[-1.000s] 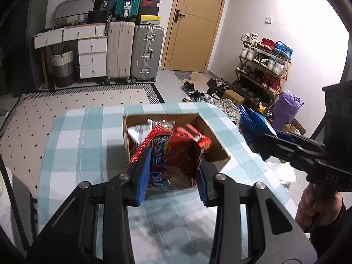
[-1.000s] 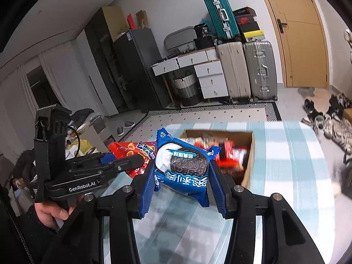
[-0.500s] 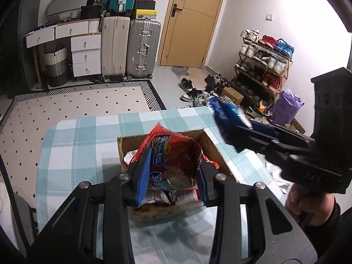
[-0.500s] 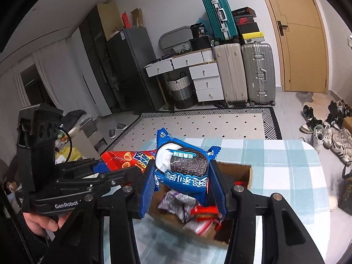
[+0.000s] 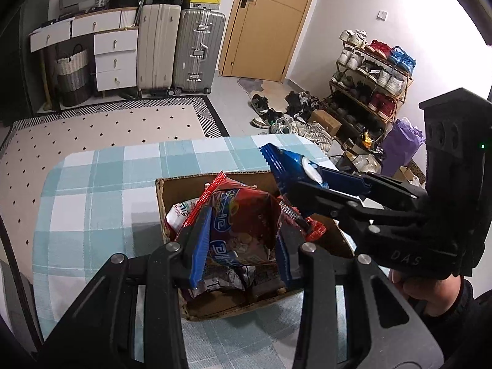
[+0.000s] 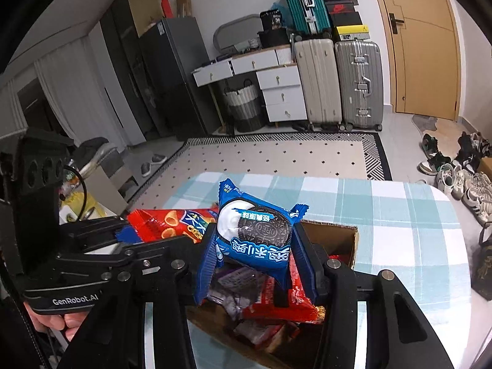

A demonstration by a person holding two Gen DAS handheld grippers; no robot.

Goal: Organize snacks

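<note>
My left gripper (image 5: 240,240) is shut on a red snack bag (image 5: 243,224) and holds it over the open cardboard box (image 5: 215,181). In the right wrist view that same red snack bag (image 6: 172,224) sticks out at the left. My right gripper (image 6: 255,246) is shut on a blue Oreo packet (image 6: 255,230), also above the cardboard box (image 6: 338,233). From the left wrist view the Oreo packet (image 5: 289,163) hangs over the box's right side. Several snack packets (image 6: 276,301) lie inside the box.
The box stands on a table with a blue-and-white checked cloth (image 5: 92,190). Beyond it are a patterned rug (image 5: 92,126), suitcases (image 5: 196,49), white drawers (image 5: 113,58), a door (image 5: 270,21) and a shoe rack (image 5: 369,73) with shoes on the floor.
Both grippers have moved forward and lower with their packets. The box, once ahead of them, now lies directly under both packets, and the right gripper has come closer to the left.
</note>
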